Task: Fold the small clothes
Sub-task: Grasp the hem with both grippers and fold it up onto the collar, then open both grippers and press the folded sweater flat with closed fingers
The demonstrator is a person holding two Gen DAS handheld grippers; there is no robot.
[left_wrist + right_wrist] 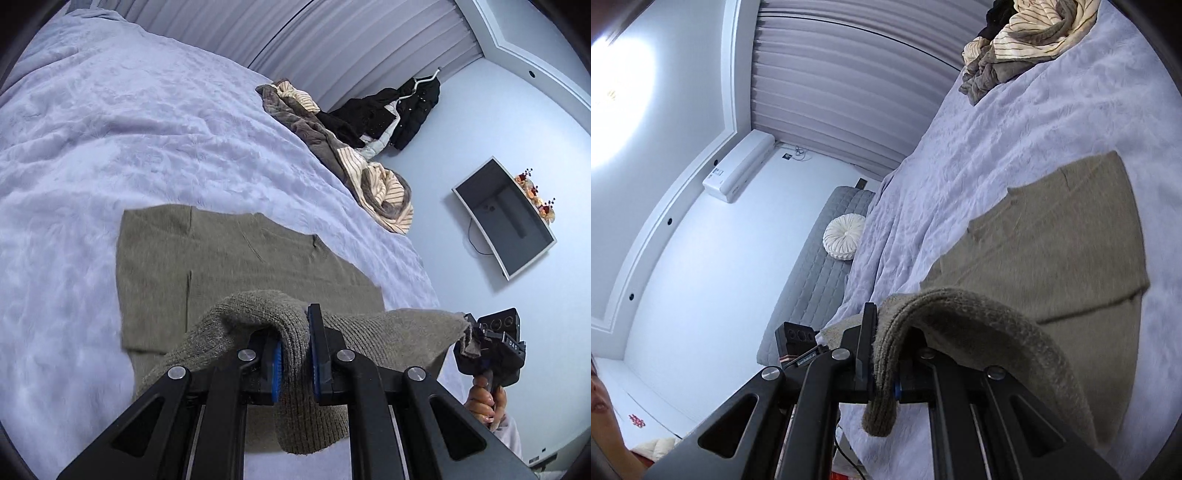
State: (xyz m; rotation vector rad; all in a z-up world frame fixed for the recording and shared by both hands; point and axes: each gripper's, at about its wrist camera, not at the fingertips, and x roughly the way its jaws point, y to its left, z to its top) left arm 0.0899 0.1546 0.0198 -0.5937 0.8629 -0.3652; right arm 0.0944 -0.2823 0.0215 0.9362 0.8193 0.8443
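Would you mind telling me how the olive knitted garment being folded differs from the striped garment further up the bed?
The olive knitted garment is plain in colour; the striped garment is cream with dark stripes. The olive one lies mostly flat, its near edge lifted; the striped one is crumpled in a heap. The left gripper and right gripper are both shut on the olive one; nothing touches the striped one. Both rest on the lilac bedspread.

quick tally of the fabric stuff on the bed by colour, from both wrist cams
Olive-grey knit garment, near edge lifted by both grippers: 1
Cream striped cloth in the far pile: 1
Grey-brown plush cloth in that pile: 1
Black clothing behind the pile: 1 heap, pieces uncountable
Total: 4
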